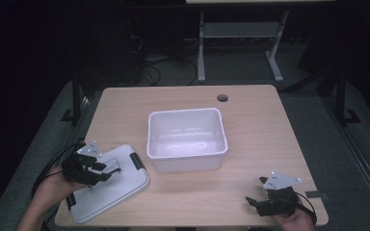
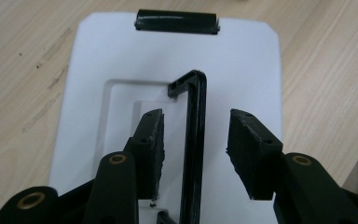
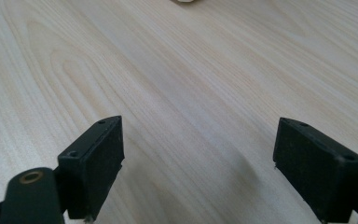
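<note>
A white lid [image 1: 120, 187] lies flat at the table's front left, with a black latch [image 1: 136, 160] at its end. My left gripper [image 1: 111, 168] hovers low over the lid. In the left gripper view, the lid [image 2: 242, 60] carries a thin black handle [image 2: 195, 154], raised between the jaws of my left gripper [image 2: 196, 114]. Both pads stand clear of it, so the gripper is open. The far latch [image 2: 177, 21] sits at the lid's end. My right gripper [image 1: 253, 201] rests near the front right edge, and in its own view it [image 3: 198, 140] is wide open over bare wood.
An empty white bin [image 1: 185, 113] stands at the middle of the wooden table [image 1: 260, 134], just right of the lid. A round cable hole [image 1: 222, 98] sits near the far edge. Beyond the table are a desk frame and cables on the floor.
</note>
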The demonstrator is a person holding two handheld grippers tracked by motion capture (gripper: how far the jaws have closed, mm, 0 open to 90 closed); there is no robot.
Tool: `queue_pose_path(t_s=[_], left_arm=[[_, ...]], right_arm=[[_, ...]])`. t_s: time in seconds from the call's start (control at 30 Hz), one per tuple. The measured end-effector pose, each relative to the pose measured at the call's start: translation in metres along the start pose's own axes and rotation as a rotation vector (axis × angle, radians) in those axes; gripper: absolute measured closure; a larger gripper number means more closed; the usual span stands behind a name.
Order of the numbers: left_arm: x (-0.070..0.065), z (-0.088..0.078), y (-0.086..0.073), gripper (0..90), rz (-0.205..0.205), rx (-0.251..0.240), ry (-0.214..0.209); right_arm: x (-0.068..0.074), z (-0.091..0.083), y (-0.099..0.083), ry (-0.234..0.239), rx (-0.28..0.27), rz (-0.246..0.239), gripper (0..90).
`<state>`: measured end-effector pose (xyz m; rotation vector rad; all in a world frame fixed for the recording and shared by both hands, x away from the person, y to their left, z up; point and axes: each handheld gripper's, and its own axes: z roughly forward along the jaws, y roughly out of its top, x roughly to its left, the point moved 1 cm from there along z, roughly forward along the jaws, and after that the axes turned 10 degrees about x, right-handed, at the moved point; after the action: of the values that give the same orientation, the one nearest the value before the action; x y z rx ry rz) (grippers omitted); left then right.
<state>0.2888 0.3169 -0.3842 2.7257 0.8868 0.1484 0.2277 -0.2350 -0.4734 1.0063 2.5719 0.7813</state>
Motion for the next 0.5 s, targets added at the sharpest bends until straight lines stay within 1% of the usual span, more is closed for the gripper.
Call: queue_pose_path(t_s=[0.1,0.27,0.4,0.5], left_arm=[[0.001,0.005,-0.003,55.2,0.001,0.01,0.003],[0.003,0.012,-0.009,59.1,-0.001,0.029,0.009],[0.005,0.015,-0.012,64.4,-0.008,0.036,0.013],[0.006,0.014,-0.012,69.7,0.003,0.031,0.015]], right_arm=[[0.0,0.0,0.0,-0.001,-0.001,0.0,15.8],[0.001,0.0,0.0,-0.002,0.001,0.0,15.8],[0.0,0.0,0.0,-0.001,0.002,0.0,15.8],[0.0,0.0,0.0,-0.002,0.0,-0.002,15.8]])
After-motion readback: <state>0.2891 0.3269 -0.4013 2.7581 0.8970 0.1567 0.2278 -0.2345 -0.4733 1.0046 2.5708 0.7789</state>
